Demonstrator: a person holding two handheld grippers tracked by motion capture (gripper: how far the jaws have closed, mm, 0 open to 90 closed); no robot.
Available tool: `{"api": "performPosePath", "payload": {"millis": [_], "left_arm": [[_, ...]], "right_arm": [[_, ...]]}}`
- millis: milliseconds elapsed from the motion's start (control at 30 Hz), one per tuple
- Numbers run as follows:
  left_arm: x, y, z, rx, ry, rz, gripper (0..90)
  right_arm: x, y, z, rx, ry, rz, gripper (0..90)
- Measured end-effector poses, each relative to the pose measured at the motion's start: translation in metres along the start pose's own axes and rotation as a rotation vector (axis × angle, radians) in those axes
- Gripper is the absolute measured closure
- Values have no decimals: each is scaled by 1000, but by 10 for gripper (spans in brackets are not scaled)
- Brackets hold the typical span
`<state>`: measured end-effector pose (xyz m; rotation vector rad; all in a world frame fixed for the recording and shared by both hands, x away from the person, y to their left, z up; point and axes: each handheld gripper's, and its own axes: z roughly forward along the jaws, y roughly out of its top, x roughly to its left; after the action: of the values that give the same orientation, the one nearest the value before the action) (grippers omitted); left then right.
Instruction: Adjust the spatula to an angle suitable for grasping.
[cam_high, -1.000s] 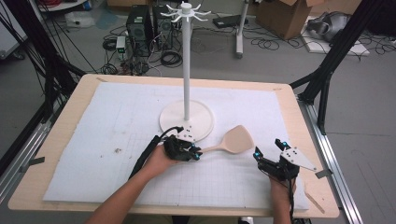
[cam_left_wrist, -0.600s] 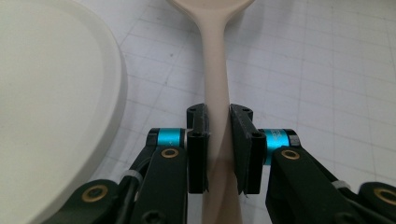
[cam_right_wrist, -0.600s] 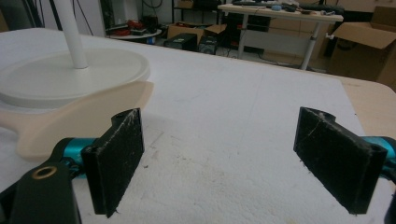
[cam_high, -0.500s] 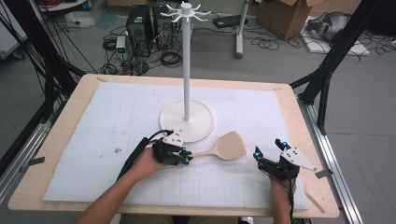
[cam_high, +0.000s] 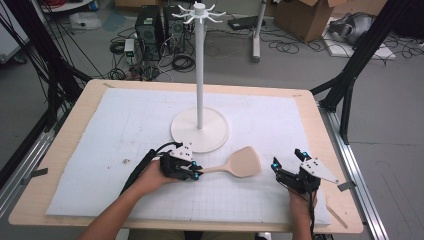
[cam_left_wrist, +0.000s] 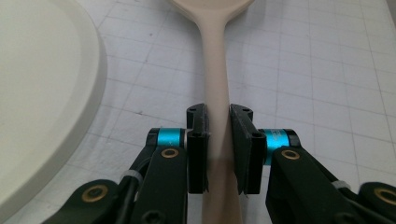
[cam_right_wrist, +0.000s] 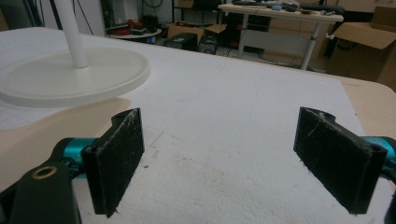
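white mat (cam_high: 125, 130) bears left tool (cam_left_wrist: 218, 140) clenched on spatula (cam_left_wrist: 215, 70), its blade cropped; right tool (cam_right_wrist: 233, 158) released.

A mat (cam_high: 125, 125) covered most of the table (cam_high: 75, 105). On it, at the middle, stood a hook stand (cam_high: 200, 75), its round base (cam_high: 212, 131) toward the person's side. Just in front of the base lay a spatula (cam_high: 240, 163), blade to the right, handle running left into the left gripper (cam_high: 192, 172), whose jaws closed on it. The right gripper (cam_high: 276, 167) sat to the right of the blade, apart from it, jaws wide. Computers (cam_high: 155, 25) and boxes (cam_high: 305, 15) stood on the floor behind the table.
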<state>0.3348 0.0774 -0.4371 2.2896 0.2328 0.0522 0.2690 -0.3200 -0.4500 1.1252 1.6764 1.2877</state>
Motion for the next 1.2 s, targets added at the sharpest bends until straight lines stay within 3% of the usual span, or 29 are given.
{"api": "performPosePath", "payload": {"millis": [233, 267, 300, 333, 400, 433, 467, 500, 533, 567, 600, 633, 700, 800, 933, 1200], "left_arm": [[-1, -2, 2, 14, -13, -20, 753], [-1, -2, 2, -10, -22, -33, 753], [0, -2, -2, -41, -14, -59, 546], [0, -3, -5, -64, 1, -76, 470], [1, -5, -16, -149, 38, -120, 387], [2, -10, -31, -238, 89, -162, 339], [3, -15, -39, -287, 118, -182, 283], [3, -15, -39, -287, 118, -182, 243], [3, -24, -56, -380, 186, -236, 201], [3, -24, -56, -380, 186, -236, 171], [3, -34, -73, -468, 260, -260, 166], [3, -34, -73, -468, 260, -260, 166], [1, -45, -88, -542, 341, -275, 161], [3, -61, -106, -612, 432, -295, 155], [6, -76, -119, -649, 522, -315, 139], [7, -84, -123, -630, 558, -372, 165]], "right_arm": [[0, 0, 0, -1, 0, -3, 151], [0, 0, 0, -1, 0, -3, 151], [0, 0, 0, -1, 0, -2, 151], [0, 0, 0, 0, 0, -1, 151], [0, 0, 0, 0, 1, -1, 151], [0, 0, 0, 0, 1, -1, 151], [0, 0, 0, 0, 1, 0, 151], [0, 0, 0, -1, 1, 0, 151], [0, 0, 0, -1, -1, 0, 151], [0, 0, 0, -1, -1, 0, 151], [0, 0, 1, 1, -5, 0, 151], [1, 0, 1, 8, 0, -2, 151], [1, 0, 2, 8, -3, -6, 151], [1, 1, 2, 9, -5, -10, 151], [0, 0, 2, 11, -4, -4, 151], [1, 1, 2, 11, -7, -6, 151]]}}
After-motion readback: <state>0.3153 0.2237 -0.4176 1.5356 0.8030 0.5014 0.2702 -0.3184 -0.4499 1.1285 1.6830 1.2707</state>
